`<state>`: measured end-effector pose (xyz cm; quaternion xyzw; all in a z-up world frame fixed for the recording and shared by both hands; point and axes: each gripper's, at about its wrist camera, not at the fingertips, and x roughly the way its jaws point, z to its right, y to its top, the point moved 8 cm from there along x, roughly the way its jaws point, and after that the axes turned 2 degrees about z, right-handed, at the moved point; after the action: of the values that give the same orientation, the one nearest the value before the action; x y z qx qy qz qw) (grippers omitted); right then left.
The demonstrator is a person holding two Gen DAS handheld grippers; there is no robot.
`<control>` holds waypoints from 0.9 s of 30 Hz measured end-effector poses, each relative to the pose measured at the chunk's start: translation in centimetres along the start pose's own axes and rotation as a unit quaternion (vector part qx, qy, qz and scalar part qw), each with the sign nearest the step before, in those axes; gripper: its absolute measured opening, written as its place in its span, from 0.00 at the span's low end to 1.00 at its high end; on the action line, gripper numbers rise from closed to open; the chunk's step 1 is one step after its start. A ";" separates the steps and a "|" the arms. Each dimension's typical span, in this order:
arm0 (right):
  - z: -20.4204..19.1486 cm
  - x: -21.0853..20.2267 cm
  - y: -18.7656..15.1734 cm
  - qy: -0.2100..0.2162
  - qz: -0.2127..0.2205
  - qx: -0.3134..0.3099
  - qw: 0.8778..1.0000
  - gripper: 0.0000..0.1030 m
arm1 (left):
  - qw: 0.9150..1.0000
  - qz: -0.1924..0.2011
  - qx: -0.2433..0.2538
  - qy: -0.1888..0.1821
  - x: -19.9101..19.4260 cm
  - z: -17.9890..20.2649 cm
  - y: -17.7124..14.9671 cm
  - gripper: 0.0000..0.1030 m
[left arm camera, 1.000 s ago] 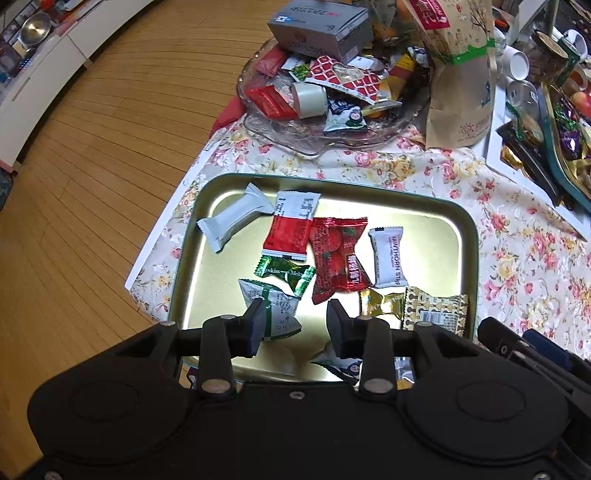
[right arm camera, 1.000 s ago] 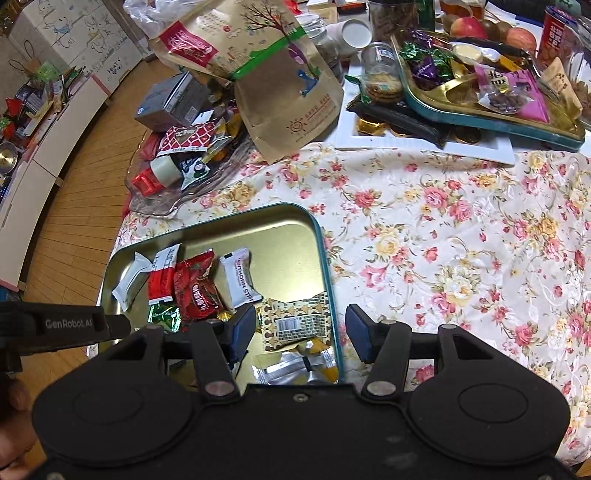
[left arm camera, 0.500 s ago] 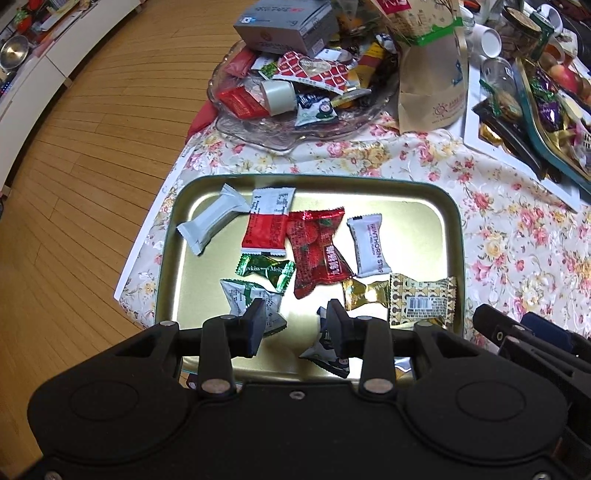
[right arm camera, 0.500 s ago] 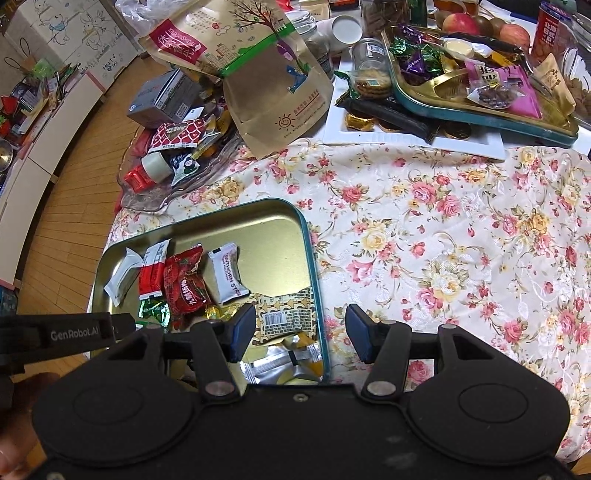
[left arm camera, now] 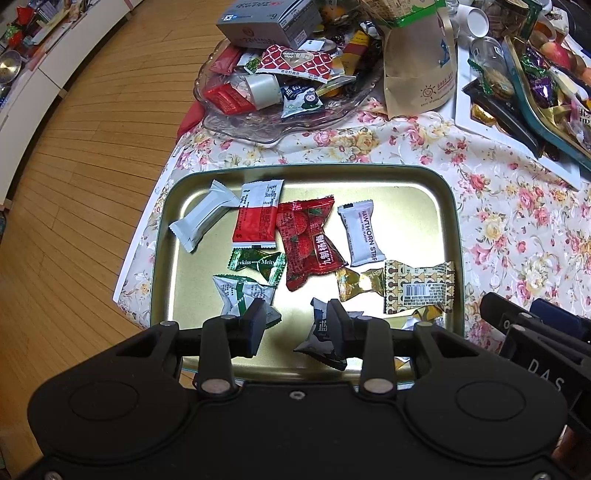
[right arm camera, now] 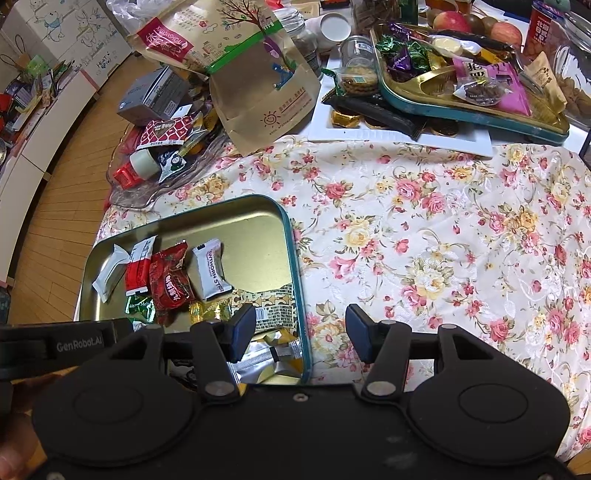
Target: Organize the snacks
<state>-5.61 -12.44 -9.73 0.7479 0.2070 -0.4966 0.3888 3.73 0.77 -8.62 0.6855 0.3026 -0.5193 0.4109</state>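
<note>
A gold tray with a teal rim point(left arm camera: 295, 168) holds several wrapped snacks, among them a red strawberry packet point(left arm camera: 308, 245), a white Hawthorn strip point(left arm camera: 360, 234) and a green Melty candy point(left arm camera: 258, 264). My left gripper point(left arm camera: 295, 325) hangs open over the tray's near end with nothing between its fingers. A dark blue packet point(left arm camera: 317, 334) lies on the tray, partly behind the right finger. My right gripper point(right arm camera: 300, 332) stands open and empty above the tray's right rim point(right arm camera: 293, 258), one finger over the tray and one over the floral cloth point(right arm camera: 443, 240).
Behind the tray a glass dish point(left arm camera: 280, 125) is piled with snacks and a grey box point(left arm camera: 266, 22). A brown paper bag point(left arm camera: 417, 62) leans beside it. A second filled tray point(right arm camera: 461, 107) sits far right. The table edge and wooden floor point(left arm camera: 74, 184) lie left.
The left gripper has rolled and drawn back a little, so the tray looks more tilted and the dark blue packet shows more. The right gripper has stayed put. Both jaws kept their width.
</note>
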 end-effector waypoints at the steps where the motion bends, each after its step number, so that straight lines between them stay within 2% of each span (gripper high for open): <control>1: -0.1 0.0 0.0 0.001 0.000 -0.001 1.000 0.55 | 1.000 -0.001 0.001 0.000 0.0 0.0 -0.1 0.43; 13: -0.2 -0.2 0.0 0.006 0.002 -0.004 1.000 0.55 | 1.000 -0.008 0.007 0.003 0.3 0.3 -0.4 0.43; 27: -0.3 0.0 0.0 0.007 0.000 -0.006 1.000 0.55 | 1.000 -0.027 -0.012 -0.004 0.7 0.1 -0.8 0.43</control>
<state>-5.42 -12.17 -9.66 0.7493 0.2126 -0.4896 0.3920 3.21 1.09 -9.52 0.6700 0.3252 -0.5295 0.4062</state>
